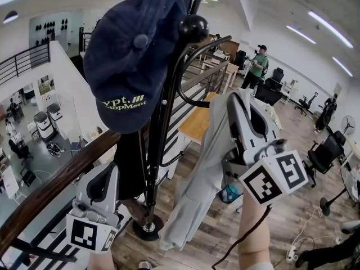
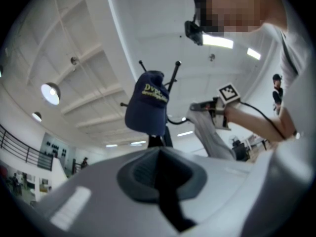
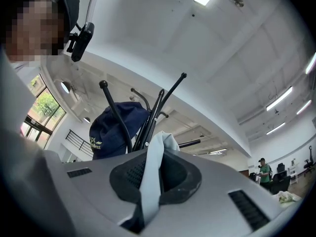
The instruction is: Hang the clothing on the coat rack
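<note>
A black coat rack (image 1: pixel 160 134) stands in front of me with a navy cap (image 1: pixel 132 55) hung on one of its upper hooks. My right gripper (image 1: pixel 239 108) is raised to the right of the rack, beside a curved hook arm, and is shut on a light grey garment (image 1: pixel 199 173) that hangs down toward the floor. In the right gripper view the grey cloth (image 3: pixel 150 181) runs between the jaws, with the cap (image 3: pixel 111 130) and hooks just beyond. My left gripper (image 1: pixel 104 181) sits low, left of the pole, shut and empty. From the left gripper view the cap (image 2: pixel 146 105) and garment (image 2: pixel 212 137) show above.
A wooden handrail (image 1: pixel 50 184) on a metal balustrade runs diagonally behind the rack, with a lower floor beyond. The rack's round base (image 1: pixel 147 228) rests on wood flooring. A wooden table (image 1: pixel 199 122), office chairs (image 1: pixel 326 151) and a person in green (image 1: pixel 259 66) are farther right.
</note>
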Available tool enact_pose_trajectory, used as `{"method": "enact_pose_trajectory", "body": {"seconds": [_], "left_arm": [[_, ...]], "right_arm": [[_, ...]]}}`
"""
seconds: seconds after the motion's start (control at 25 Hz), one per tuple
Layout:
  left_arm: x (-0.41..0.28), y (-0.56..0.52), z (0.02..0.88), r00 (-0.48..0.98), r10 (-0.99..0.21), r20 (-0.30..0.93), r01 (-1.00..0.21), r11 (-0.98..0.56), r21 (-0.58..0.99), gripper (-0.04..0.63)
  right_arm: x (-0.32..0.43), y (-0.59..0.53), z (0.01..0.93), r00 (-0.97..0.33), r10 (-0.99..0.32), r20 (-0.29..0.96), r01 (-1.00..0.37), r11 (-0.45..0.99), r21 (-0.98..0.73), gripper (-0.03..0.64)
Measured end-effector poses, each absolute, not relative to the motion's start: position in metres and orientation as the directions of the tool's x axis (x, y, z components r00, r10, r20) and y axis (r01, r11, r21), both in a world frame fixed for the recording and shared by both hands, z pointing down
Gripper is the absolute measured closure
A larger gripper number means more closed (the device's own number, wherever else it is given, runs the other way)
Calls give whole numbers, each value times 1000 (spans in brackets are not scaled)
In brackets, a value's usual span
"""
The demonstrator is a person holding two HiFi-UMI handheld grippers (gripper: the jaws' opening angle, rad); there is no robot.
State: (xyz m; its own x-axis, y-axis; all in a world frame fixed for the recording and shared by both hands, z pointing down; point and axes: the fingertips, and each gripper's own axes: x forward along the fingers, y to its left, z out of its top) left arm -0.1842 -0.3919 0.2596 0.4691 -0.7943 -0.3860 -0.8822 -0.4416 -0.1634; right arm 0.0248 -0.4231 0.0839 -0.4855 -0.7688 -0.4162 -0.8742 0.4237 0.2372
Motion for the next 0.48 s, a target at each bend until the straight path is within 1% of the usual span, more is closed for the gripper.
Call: {"method": "enact_pose_trajectory", "body": {"seconds": [0.28, 0.48], "left_arm": [[-186, -392, 261, 463, -798, -386, -885, -438, -157, 589], [-189, -391, 263, 456, -802, -385, -889, -432, -153, 589]], "right_arm": [[15, -430, 100, -506, -777, -375, -863, 446, 239, 604], [11, -428, 108, -514, -775, -369, -858, 453, 244, 605]]}}
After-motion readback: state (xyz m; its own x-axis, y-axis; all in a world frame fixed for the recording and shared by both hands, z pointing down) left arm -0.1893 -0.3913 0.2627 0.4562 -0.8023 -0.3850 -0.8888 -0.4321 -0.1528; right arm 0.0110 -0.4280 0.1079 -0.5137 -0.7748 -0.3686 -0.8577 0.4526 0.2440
